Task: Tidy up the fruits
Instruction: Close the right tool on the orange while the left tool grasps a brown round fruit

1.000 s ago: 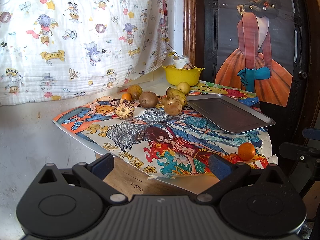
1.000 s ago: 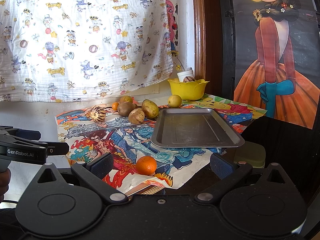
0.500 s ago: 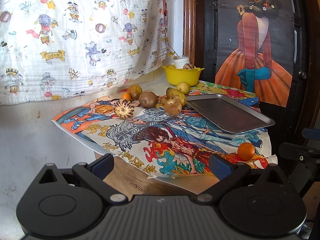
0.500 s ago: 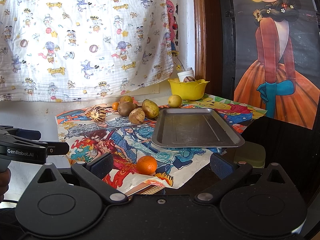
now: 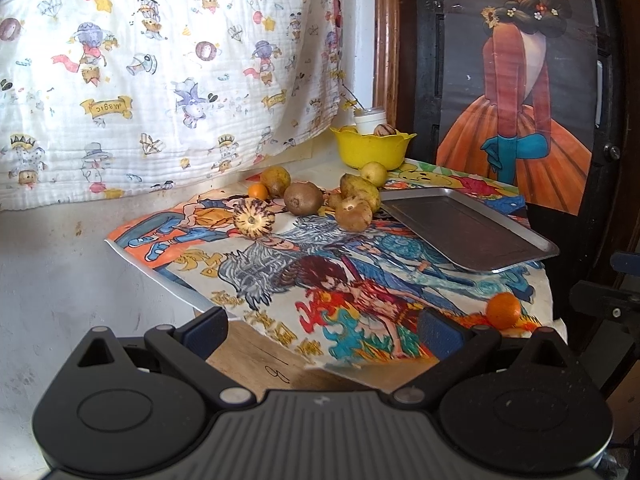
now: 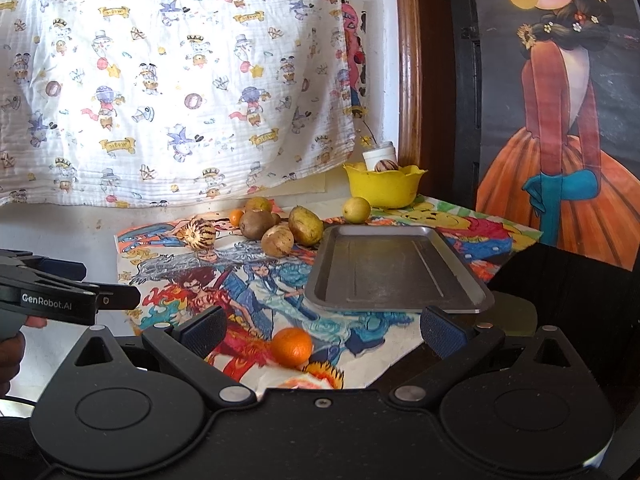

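A cluster of fruit lies at the back of the table: a striped melon [image 5: 253, 218] [image 6: 200, 233], a kiwi [image 5: 303, 199] [image 6: 256, 224], brown pears [image 5: 353, 213] [image 6: 305, 225], a small orange [image 5: 258, 191] and a yellow lemon [image 5: 374, 172] [image 6: 357, 210]. An empty metal tray [image 5: 464, 232] [image 6: 394, 270] rests on the right. One orange [image 5: 503, 309] [image 6: 292, 346] sits alone near the front edge. My left gripper [image 5: 324, 330] is open, short of the table, nothing between its fingers. My right gripper [image 6: 324, 330] is open, with the lone orange just ahead between its fingers, untouched.
A yellow bowl [image 5: 372, 148] [image 6: 384, 186] holding a small fruit stands at the back, a white jar behind it. A colourful cartoon cloth [image 5: 320, 272] covers the table. The left gripper's body [image 6: 60, 296] shows at the right wrist view's left edge.
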